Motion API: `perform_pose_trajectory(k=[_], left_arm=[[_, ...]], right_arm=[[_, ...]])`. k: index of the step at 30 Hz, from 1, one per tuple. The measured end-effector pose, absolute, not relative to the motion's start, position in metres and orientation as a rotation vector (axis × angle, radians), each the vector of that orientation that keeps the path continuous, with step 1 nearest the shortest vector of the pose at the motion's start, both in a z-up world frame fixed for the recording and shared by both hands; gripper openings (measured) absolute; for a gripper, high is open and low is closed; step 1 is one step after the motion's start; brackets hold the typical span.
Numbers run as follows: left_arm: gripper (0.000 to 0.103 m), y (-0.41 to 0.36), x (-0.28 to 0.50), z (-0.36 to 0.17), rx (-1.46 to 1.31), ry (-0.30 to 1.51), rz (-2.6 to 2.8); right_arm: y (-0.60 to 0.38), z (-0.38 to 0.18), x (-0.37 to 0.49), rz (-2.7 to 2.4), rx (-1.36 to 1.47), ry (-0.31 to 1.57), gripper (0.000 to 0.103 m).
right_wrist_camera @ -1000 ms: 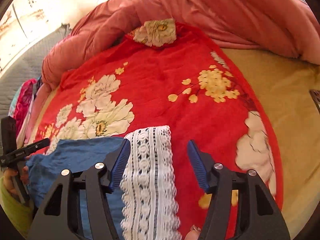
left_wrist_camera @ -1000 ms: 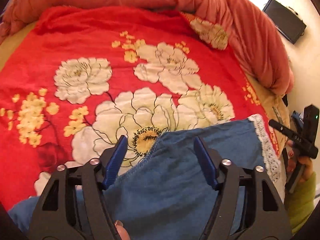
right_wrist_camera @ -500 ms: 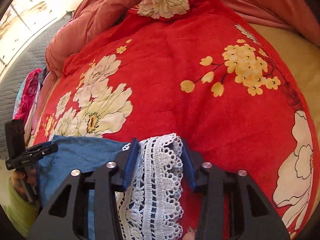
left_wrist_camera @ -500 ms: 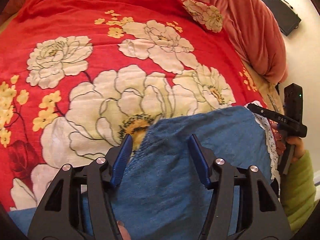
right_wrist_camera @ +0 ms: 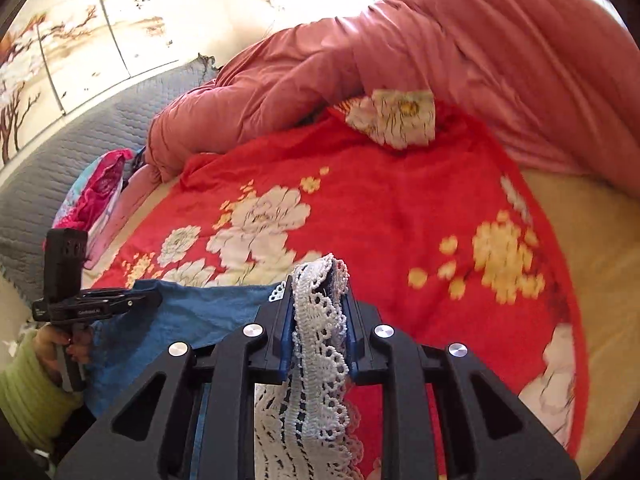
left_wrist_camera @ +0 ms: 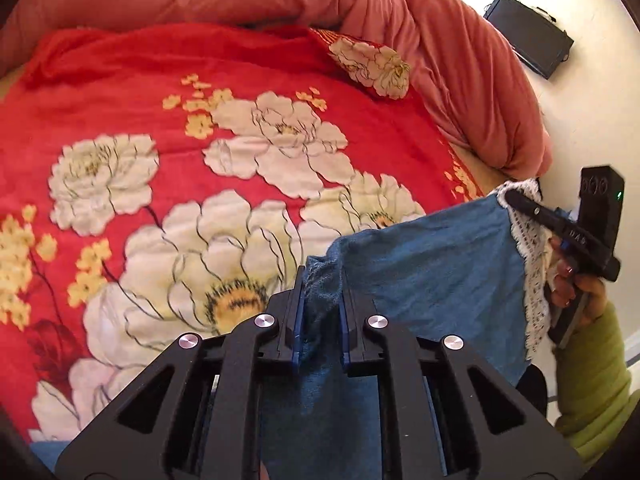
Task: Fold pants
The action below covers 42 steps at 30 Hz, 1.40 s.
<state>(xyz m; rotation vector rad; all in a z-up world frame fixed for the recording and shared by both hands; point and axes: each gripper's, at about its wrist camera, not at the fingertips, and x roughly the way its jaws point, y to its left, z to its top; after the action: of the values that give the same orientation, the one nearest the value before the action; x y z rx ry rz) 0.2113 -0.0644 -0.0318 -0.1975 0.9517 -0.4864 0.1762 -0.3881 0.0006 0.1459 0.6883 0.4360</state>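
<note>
Between the left gripper's (left_wrist_camera: 322,300) blue pads – a bunched fold of the blue pants (left_wrist_camera: 432,256), jaws closing and already pinching the cloth. Ahead of both tongs lies a red floral blanket (left_wrist_camera: 200,92); beyond it, a heaped pink quilt (left_wrist_camera: 460,48).

Right gripper (right_wrist_camera: 318,300): jaws closing on the white lace trim (right_wrist_camera: 320,344) at the pants' edge, lace squeezed between the 2 pads and hanging down behind them.

The blue cloth spans from one gripper to the other, raised a little off the blanket near both tongs.

Left wrist view: to the right of the left tongs, the person's hand (left_wrist_camera: 576,288) in a green sleeve (left_wrist_camera: 592,376) grips the other tool's handle.
</note>
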Motion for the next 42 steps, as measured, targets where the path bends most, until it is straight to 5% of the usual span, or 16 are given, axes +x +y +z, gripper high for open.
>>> perform_pose_trajectory(k=[8, 20, 42], left_arm=[[0.007, -0.074, 0.226, -0.067, -0.091, 1.011, -0.392], [0.014, -0.067, 0.22, -0.061, -0.097, 0.995, -0.379], [0.035, -0.011, 0.13, -0.002, -0.187, 0.822, -0.289]], right_arm=[[-0.363, -0.052, 0.227, 0.342, -0.047, 0.916, 0.022], [-0.389, -0.031, 0.192, 0.216, 0.017, 0.799, 0.057], [-0.41, -0.035, 0.036, 0.185, 0.302, 0.734, 0.061]])
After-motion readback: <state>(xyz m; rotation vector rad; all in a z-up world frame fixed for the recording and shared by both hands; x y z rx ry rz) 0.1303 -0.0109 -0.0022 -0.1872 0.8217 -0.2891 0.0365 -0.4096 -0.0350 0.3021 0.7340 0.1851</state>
